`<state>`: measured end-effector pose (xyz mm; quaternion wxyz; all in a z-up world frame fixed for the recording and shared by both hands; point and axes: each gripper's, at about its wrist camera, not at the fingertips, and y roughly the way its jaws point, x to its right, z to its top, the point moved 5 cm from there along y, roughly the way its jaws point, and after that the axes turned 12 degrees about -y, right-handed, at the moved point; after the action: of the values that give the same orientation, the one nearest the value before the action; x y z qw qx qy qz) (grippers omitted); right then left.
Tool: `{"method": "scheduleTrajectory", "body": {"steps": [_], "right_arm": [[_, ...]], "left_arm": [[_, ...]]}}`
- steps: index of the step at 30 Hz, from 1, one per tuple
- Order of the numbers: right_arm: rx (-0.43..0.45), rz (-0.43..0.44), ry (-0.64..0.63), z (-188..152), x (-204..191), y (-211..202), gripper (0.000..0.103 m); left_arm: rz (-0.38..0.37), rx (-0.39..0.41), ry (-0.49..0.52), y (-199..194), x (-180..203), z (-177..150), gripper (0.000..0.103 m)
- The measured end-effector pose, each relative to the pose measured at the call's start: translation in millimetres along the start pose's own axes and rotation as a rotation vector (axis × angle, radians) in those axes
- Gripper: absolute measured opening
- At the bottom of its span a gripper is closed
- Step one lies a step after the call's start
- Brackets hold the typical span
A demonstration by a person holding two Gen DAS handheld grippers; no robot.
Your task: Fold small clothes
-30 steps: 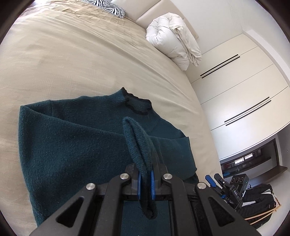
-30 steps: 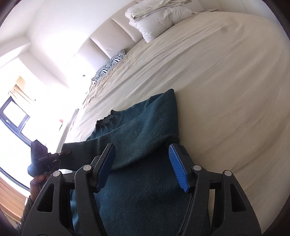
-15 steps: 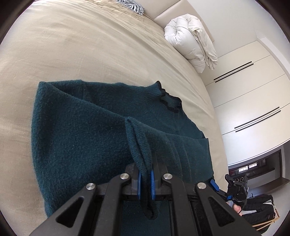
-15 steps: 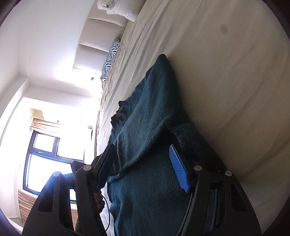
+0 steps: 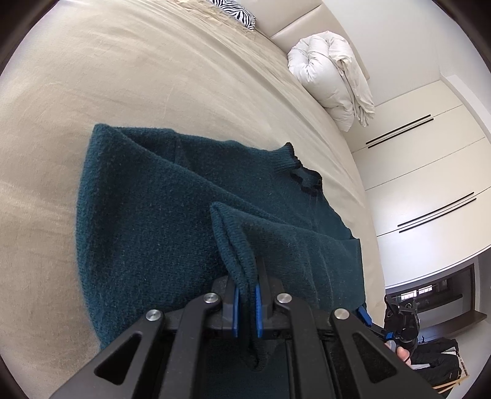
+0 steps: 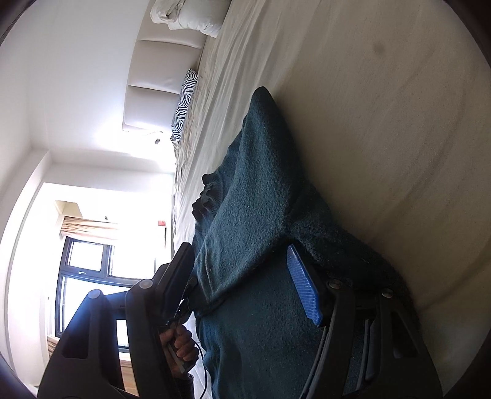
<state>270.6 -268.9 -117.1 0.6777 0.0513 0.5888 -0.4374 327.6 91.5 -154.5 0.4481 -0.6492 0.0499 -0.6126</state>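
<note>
Left claw (image 5: 245,302) pinches sweater (image 5: 147,214) cuff; right claw (image 6: 242,276) wide over sweater.

Beige bed (image 5: 153,76) carries teal sweater (image 5: 147,221), duvet (image 5: 331,79), pillow (image 5: 236,10).

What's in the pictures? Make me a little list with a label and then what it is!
garment: dark teal knitted sweater with a black-trimmed collar, partly folded
surface: beige bed sheet
left gripper: shut on the sweater's cuff, fabric pinched between the blue pads
right gripper: open, fingers either side of the sweater
far end of bed: rolled white duvet, zebra-striped pillow
beside bed: white wardrobe doors
</note>
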Motion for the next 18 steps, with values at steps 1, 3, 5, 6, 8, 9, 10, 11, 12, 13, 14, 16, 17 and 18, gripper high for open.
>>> {"method": "scheduleTrajectory", "body": {"steps": [1,3,5,6,8,9,10,11,12,13,14,16,17,18], "right_arm": [[0.006,-0.005,0.004,1.5,2.1,0.2,0.062],[0.032,-0.037,-0.005,6.1,8.2,-2.2,0.061],[0.037,-0.024,0.017,7.2,14.0,-5.2,0.059],[0.036,-0.024,0.011,7.0,12.9,-6.9,0.059],[0.026,-0.032,-0.018,4.9,8.1,-13.6,0.061],[0.004,-0.016,-0.037,3.8,2.9,-14.7,0.061],[-0.012,0.006,-0.061,3.8,-2.8,-17.2,0.061],[-0.014,0.025,-0.081,5.6,-8.8,-22.3,0.062],[-0.007,0.044,-0.097,9.0,-14.9,-27.5,0.063],[0.005,0.069,-0.11,14.8,-20.5,-33.2,0.063],[0.017,0.086,-0.116,20.3,-25.0,-37.5,0.063],[0.016,0.087,-0.116,32.3,-29.7,-34.8,0.063],[0.002,0.087,-0.117,36.7,-31.1,-28.6,0.063],[-0.023,0.095,-0.12,40.5,-32.2,-18.2,0.063]], "left_arm": [[-0.003,-0.001,-0.003,-0.2,-1.0,0.3,0.008],[-0.006,0.0,-0.009,-0.4,-2.6,-0.1,0.008],[-0.013,-0.005,-0.016,-0.5,-5.7,-0.3,0.008],[-0.015,-0.007,-0.017,-0.2,-7.3,-0.5,0.008],[-0.021,-0.009,-0.021,0.7,-9.6,-0.4,0.008],[-0.023,-0.009,-0.019,1.1,-9.5,-0.5,0.009],[-0.021,-0.008,-0.012,1.5,-8.8,-0.3,0.009],[-0.017,-0.008,-0.002,1.7,-8.0,-0.6,0.01],[-0.011,-0.007,0.006,2.1,-7.4,-0.4,0.011],[-0.013,-0.007,0.007,2.6,-7.2,-0.4,0.011],[-0.017,-0.007,0.005,3.1,-7.5,0.3,0.011],[-0.022,-0.004,0.002,4.6,-8.4,1.1,0.011],[-0.022,-0.003,0.005,4.9,-9.1,1.3,0.011],[-0.022,-0.002,0.009,5.3,-10.0,1.0,0.011]]}}
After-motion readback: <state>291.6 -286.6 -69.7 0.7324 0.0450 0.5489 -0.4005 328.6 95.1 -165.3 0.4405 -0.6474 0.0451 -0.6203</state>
